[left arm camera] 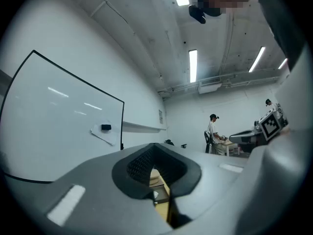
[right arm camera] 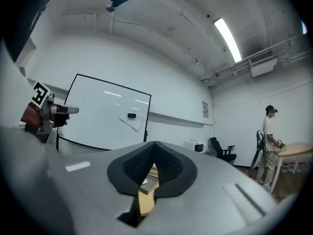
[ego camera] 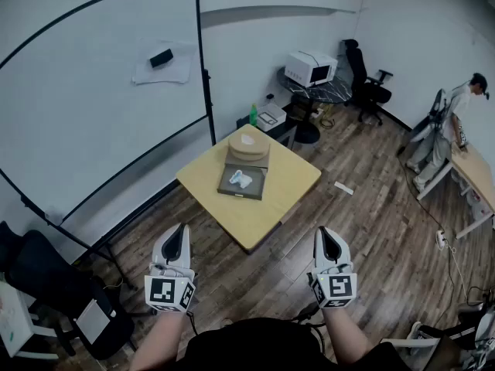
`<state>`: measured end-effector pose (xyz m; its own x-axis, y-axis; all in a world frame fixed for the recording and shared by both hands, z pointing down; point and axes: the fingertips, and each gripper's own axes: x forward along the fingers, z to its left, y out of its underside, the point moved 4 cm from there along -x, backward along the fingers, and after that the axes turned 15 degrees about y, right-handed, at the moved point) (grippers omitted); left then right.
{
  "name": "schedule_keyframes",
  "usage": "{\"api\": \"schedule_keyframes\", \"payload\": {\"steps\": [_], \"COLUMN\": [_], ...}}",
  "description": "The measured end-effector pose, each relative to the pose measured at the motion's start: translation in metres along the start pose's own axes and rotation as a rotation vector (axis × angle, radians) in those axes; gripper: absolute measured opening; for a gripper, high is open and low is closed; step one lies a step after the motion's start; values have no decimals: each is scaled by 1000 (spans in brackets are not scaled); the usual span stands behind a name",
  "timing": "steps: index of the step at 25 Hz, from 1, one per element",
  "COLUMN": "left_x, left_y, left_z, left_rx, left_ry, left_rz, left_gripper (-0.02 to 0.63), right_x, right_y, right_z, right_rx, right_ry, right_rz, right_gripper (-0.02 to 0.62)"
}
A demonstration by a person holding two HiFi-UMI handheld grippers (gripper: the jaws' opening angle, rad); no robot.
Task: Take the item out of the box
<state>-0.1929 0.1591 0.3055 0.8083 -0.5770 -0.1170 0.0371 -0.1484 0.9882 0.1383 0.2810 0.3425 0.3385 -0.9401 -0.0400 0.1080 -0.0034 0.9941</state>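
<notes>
Whiteboard [ego camera: 93, 107]: fills the upper left of the head view, well apart from the work
Left gripper [ego camera: 179, 230]: lower left of the frame, held about level; its own view shows the jaws together with nothing between them
Table [ego camera: 290, 178]: its yellow top sits in the middle of the frame, well ahead of both grippers
Box [ego camera: 225, 188]: lies open on the table, just in front of a round tan piece [ego camera: 249, 149] near the far edge
Item [ego camera: 241, 180]: small, white with a touch of blue, lying inside the box, not yet touched
Right gripper [ego camera: 328, 234]: lower right of centre, held level, jaws together and empty
Person [ego camera: 456, 122]: stands at a desk by the far right edge, no part of our task
Step in hand: we judge this to be the approach; neither gripper is near the box yet
Next move: we would need to bring one gripper forward over the table, part its jaws, come down around the item without catching the box wall, then close and lift it clear
</notes>
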Motion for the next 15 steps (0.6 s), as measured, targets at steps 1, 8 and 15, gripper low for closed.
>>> {"api": "schedule_keyframes", "payload": {"steps": [1, 8, 15], "left_x": [0, 1, 1], "left_y": [0, 0, -1], "left_z": [-1, -7, -12], "left_rx": [1, 5, 15], "left_ry": [4, 16, 25], "left_rz": [0, -2, -5], "left_gripper": [-2, -2, -2], "right_x": [-1, -2, -2], "right_y": [1, 5, 9], "right_z": [1, 1, 4], "right_rx": [-2, -8, 36], "right_ry": [-3, -16, -91], "right_rz": [2, 11, 13], "right_gripper": [6, 6, 8]}}
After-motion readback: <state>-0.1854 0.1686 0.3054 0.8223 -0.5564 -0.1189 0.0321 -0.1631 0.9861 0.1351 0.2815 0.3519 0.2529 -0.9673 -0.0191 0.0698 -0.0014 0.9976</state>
